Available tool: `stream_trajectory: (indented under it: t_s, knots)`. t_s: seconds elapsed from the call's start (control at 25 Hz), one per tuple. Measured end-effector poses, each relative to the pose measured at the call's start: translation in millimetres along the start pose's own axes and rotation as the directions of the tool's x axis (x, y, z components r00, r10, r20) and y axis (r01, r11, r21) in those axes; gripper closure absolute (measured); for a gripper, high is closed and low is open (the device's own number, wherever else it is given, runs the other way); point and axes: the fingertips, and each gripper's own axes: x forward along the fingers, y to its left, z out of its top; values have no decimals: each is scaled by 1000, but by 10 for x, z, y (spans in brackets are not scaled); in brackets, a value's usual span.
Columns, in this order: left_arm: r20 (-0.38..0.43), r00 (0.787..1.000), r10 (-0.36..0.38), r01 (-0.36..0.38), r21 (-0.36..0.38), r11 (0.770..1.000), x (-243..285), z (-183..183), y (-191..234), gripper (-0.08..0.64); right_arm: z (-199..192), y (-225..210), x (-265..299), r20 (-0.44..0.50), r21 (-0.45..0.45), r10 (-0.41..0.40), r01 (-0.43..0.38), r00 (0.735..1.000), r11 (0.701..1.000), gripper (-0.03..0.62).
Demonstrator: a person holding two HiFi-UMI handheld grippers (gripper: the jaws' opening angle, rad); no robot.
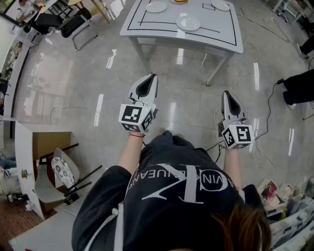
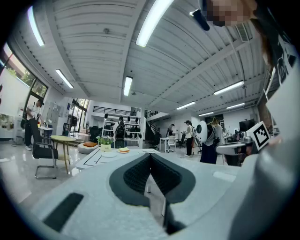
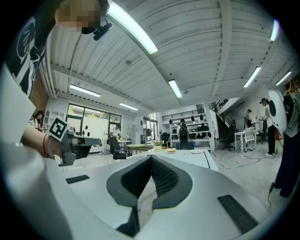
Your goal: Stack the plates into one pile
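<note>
A white table with black lines stands ahead of me, well beyond both grippers. Three white plates lie apart on it: one at the near middle, one at the far left, one at the far right. Something orange sits at the far edge. My left gripper and right gripper are held level over the floor, both shut with nothing in them. In the left gripper view the jaws meet, with the table far off. The right gripper's jaws meet too.
Black chairs stand at the far left. Cables run over the glossy floor on the right, near a black bag. A white cabinet and a chair stand at my left. People stand in the background.
</note>
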Motion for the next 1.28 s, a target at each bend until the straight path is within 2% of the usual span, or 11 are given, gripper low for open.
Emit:
stream_trajectory:
  t_s: [0.68,0.76,0.88,0.92,0.96,1.08,1.28]
  knots:
    - [-9,1000,-9,9,6,1000,285,-33,-141,551,-32,-291,20,23,22,-10,9,1000,1000,595]
    - [-2,1000,-4,4,-1,1000,313,-9,-128,551,-30,-293,45,15,24,13,-13,1000,1000,515]
    - [16,1000,-3,4,-10,1000,360,46,-118,551,8,-338,47,16,14,18,-18,1000,1000,502]
    - [16,1000,-8,8,-11,1000,389,51,-124,515,20,-383,55,23,19,10,-11,1000,1000,499]
    - [11,1000,-15,15,-10,1000,424,45,-134,450,25,-435,68,29,31,0,-1,1000,1000,495]
    - [-8,999,-35,35,-2,999,575,3,-140,440,-10,-587,127,31,69,-35,33,999,997,485]
    - [-30,997,-68,68,2,998,995,-47,-59,443,-125,-840,329,12,82,-64,63,998,995,483]
